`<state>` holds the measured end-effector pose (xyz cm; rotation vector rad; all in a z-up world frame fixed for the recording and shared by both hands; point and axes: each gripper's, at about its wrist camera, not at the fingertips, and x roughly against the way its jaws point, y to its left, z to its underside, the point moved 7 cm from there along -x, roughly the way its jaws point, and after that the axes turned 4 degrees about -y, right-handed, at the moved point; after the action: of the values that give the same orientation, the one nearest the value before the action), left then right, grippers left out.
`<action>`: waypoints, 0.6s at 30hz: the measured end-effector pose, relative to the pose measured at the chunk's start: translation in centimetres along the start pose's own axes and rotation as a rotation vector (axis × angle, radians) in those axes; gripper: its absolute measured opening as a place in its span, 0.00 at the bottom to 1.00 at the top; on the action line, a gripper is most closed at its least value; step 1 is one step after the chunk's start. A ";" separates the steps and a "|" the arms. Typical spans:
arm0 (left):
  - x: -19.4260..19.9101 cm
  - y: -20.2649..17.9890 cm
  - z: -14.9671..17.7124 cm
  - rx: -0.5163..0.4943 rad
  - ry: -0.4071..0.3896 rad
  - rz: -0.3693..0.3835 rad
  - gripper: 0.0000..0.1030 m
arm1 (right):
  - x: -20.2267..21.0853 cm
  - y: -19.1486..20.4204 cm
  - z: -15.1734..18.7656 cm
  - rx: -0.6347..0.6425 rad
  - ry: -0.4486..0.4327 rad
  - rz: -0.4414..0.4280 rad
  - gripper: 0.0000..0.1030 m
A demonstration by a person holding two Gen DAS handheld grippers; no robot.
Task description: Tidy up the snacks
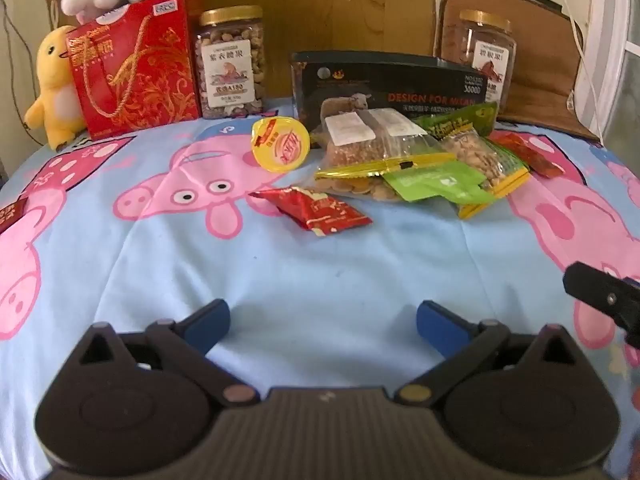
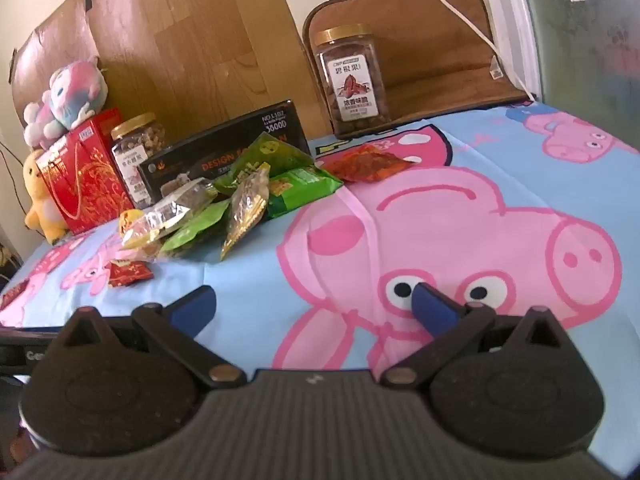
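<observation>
Snack packets (image 1: pixel 416 168) well beyond left claw (image 1: pixel 323 326), both claws spread, empty.

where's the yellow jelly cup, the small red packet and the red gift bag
yellow jelly cup (image 1: pixel 281 143), left wrist view, on its printed lid
small red packet (image 1: pixel 316 210), left wrist view, middle of the wrapper
red gift bag (image 1: pixel 134 66), left wrist view, on its front face

Both hand-held grippers (image 1: pixel 323 322) (image 2: pixel 314 307) agape, empty.

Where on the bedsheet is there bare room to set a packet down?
Bare sheet lies between the left tongs and the red packet, and right of the green bag. It is crowded around the black box.
</observation>
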<state>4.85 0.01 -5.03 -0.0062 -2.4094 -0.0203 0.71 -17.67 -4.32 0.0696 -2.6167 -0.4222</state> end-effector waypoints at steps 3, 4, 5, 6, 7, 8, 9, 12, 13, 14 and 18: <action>-0.1 0.1 -0.4 0.011 -0.008 0.004 1.00 | 0.9 -0.2 0.1 -0.013 -0.025 -0.035 1.00; 0.3 0.1 -0.4 0.005 -0.025 -0.002 1.00 | 1.2 -0.5 0.1 -0.007 -0.023 -0.041 1.00; 0.5 0.1 -0.3 0.006 -0.030 -0.009 1.00 | 1.0 -0.5 -0.1 -0.005 -0.008 -0.042 1.00; 0.7 0.1 -0.2 0.008 -0.033 -0.012 1.00 | 1.1 -0.5 -0.1 -0.003 -0.008 -0.044 1.00; 0.3 0.0 -0.2 0.004 -0.015 -0.018 1.00 | 1.1 -0.5 -0.1 -0.002 -0.008 -0.046 1.00; 0.5 0.1 -0.2 0.006 -0.016 -0.016 1.00 | 1.2 -0.4 -0.1 0.009 -0.010 -0.044 1.00; 0.6 0.2 -0.4 0.014 -0.013 -0.013 1.00 | 1.3 -0.3 -0.2 0.021 -0.014 -0.044 1.00; 1.5 0.7 -0.4 0.032 -0.061 -0.024 1.00 | 1.7 0.2 -0.5 0.059 -0.047 -0.052 1.00; 1.7 0.8 -0.7 0.025 -0.076 -0.037 1.00 | 1.9 0.5 -0.7 0.075 -0.060 -0.056 1.00; 1.9 0.9 -0.9 0.020 -0.087 -0.044 1.00 | 2.0 0.7 -0.8 0.090 -0.070 -0.061 1.00; 2.0 1.0 -1.5 0.008 -0.106 -0.050 1.00 | 2.3 1.5 -1.0 0.134 -0.096 -0.082 1.00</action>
<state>4.40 0.95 -2.53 0.0578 -2.5149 -0.0338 -0.83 -16.82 -1.94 0.2071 -2.7416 -0.2837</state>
